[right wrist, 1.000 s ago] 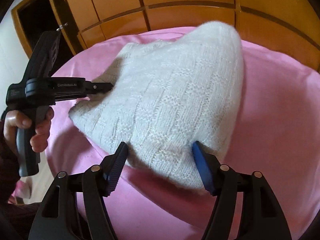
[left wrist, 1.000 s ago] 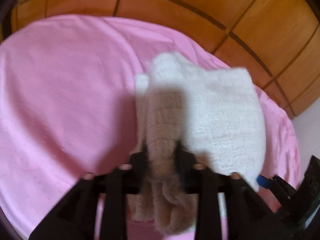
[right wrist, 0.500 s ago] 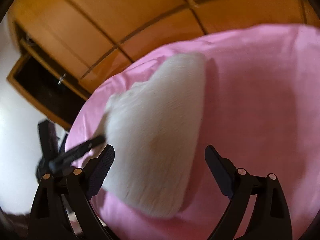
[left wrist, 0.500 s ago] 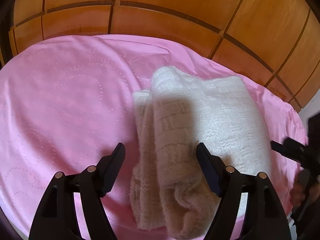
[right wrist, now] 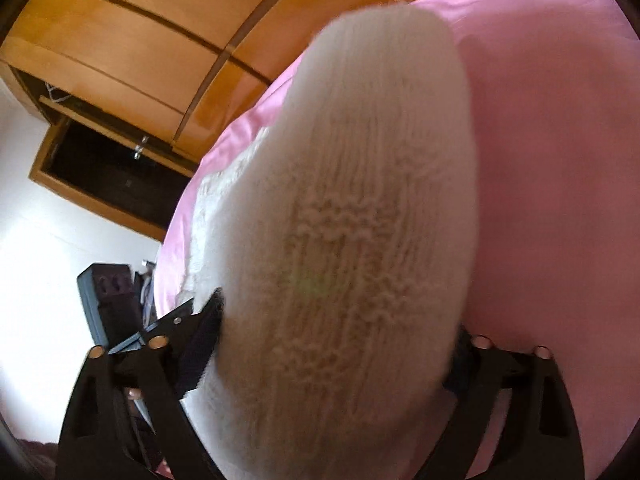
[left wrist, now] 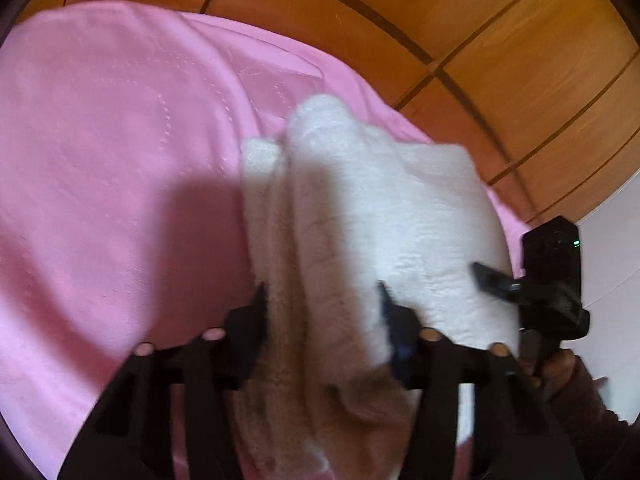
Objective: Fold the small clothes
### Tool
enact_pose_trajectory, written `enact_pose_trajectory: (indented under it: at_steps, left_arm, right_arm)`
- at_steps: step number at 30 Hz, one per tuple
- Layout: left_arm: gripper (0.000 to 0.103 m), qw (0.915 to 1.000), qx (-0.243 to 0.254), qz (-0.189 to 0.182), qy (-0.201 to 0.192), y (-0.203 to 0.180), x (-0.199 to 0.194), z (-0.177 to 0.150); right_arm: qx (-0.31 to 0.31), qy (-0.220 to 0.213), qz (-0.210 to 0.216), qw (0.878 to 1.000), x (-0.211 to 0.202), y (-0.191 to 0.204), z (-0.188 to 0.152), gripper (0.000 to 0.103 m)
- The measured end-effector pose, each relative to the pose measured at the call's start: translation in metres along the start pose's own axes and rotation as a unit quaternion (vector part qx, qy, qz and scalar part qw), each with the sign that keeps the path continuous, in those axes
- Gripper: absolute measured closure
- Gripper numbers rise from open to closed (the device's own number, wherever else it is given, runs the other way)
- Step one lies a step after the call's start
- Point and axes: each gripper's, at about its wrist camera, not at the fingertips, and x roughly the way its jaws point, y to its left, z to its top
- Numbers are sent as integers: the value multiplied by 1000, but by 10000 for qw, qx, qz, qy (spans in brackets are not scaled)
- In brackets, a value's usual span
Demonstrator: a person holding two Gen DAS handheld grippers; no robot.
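Left wrist view: white knitted garment [left wrist: 384, 216] folded into a thick bundle on pink bedsheet [left wrist: 112, 168], wooden panelling [left wrist: 500, 40] behind. Left gripper [left wrist: 322, 304] partly closed, fingers [left wrist: 250, 328] pressing both sides of the bundle's near fold. Right gripper [left wrist: 496, 280] at the bundle's right edge, only one dark fingertip visible. Right wrist view: same garment [right wrist: 352, 240] filling the frame, blurred, sitting between the right gripper [right wrist: 336, 344] fingers [right wrist: 202, 340], spread wide around it; firm grip or mere contact impossible to tell. Left gripper [right wrist: 176, 320] just beside, at lower left
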Motion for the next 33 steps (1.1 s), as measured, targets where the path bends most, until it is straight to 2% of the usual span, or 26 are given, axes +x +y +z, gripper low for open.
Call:
enact_pose_trajectory:
  at_steps: [3,5,9,11,15,19,22,25,26,27,28,29,30,33]
  left_arm:
    - [74,9993,-119,-350,-40,5,-6,-1]
    - [76,9986,-91,-506,-99,1,-13,-2]
    - [77,9964,258,-794,-129,-37,-19,-1]
    - [77,9934,466,-1042,-129,-68,-15,2]
    - [77,9828,1049,-1521,32,-146,11,11]
    - [77,9662,1853,-1732,467,-247,65,5]
    - [82,9570,2191,-1707,835,-304,114,-7]
    - [87,9492,2497,-1427,1277,-349,168,-30]
    - [87,9470,2580,-1274,1427,-359,183,-38]
    - [87,9420,2789,-921,1621,-369,204,-53]
    - [86,9388,2869,-755,1749,-371,215,-62]
    - [84,9370,2930,-651,1785,-372,223,-69]
    - [82,9371,3015,-604,1651,-375,223,-75]
    - [78,9357,3154,-409,1526,-380,212,-82]
  right_arm:
    - [-231,-189,-47,9995,-12,21,0,51]
    - [-464,-304,-54,9984,-24,38,-4,54]
    - [-913,-751,-15,9930,-72,68,-19,55]
    - [-989,-990,-102,9901,-102,69,-26,55]
    - [-863,-1712,-484,9803,-195,46,-44,55]
    - [-566,-2193,-1033,9685,-269,3,-62,55]
    - [-106,-2383,-1498,9595,-311,-49,-75,55]
    - [537,-2366,-2125,9466,-327,-110,-90,54]
    - [764,-2297,-2306,9425,-326,-128,-95,54]
    - [1052,-2170,-2514,9374,-323,-151,-105,53]
    - [1269,-2094,-2549,9355,-320,-166,-114,51]
    - [1481,-2106,-2458,9345,-318,-179,-123,44]
    - [1630,-2280,-2350,9307,-319,-187,-133,35]
    - [1710,-2507,-2425,9215,-326,-184,-140,21]
